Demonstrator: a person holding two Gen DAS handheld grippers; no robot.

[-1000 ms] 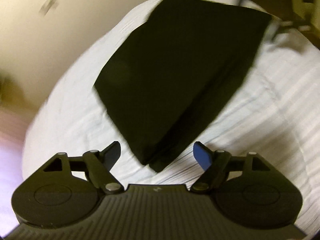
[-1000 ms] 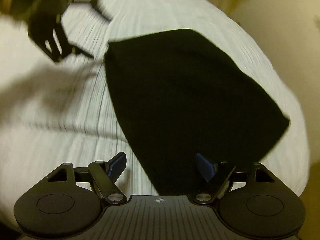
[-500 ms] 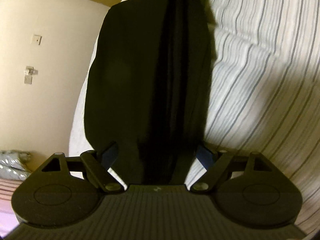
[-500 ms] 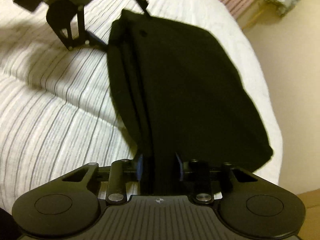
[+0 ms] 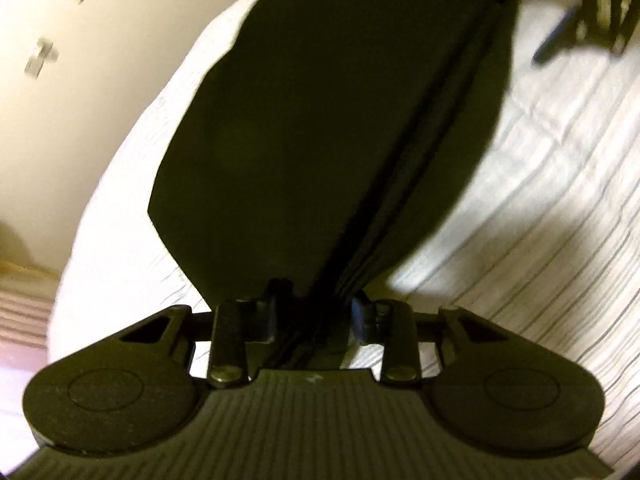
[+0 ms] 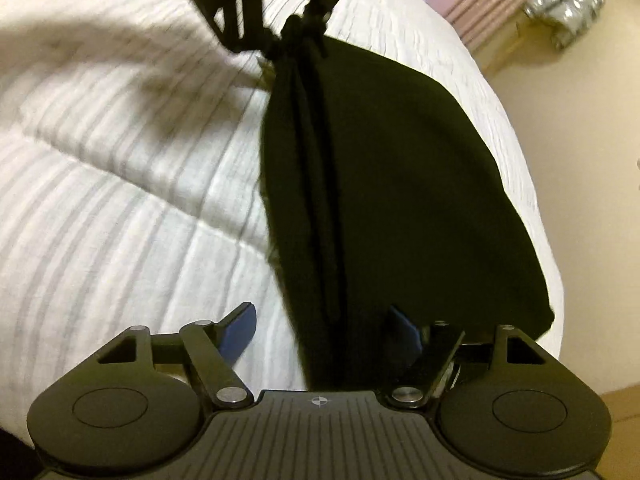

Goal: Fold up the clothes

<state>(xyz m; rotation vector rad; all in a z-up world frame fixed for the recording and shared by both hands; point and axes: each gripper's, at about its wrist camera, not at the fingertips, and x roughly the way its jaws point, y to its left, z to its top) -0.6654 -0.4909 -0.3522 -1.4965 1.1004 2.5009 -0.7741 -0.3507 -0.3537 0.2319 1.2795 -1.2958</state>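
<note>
A black garment (image 5: 320, 120), folded into a thick flat stack, lies on a white striped bed cover (image 5: 540, 200). In the left wrist view my left gripper (image 5: 318, 304) has the garment's layered edge between its jaws, which are closing and pinch the fabric. The right wrist view shows that left gripper (image 6: 296, 36) gripping the garment's far corner. My right gripper (image 6: 324, 324) is at the near end of the black garment (image 6: 380, 180). Its jaws are opening, with the fabric lying loose between the spread blue pads (image 6: 240, 332). The right gripper (image 5: 592, 20) is blurred at the upper right of the left wrist view.
The bed cover (image 6: 120, 200) stretches wide to the left of the garment in the right wrist view. The mattress edge runs close along the garment's other side, with a beige wall (image 5: 80, 100) beyond. A silvery bundle (image 6: 568, 4) lies on the floor by a pink striped surface (image 6: 472, 4).
Half a second ago the right gripper was shut on the garment's edge and the left stood open. Now the left has closed on the fold and the right has let go.
</note>
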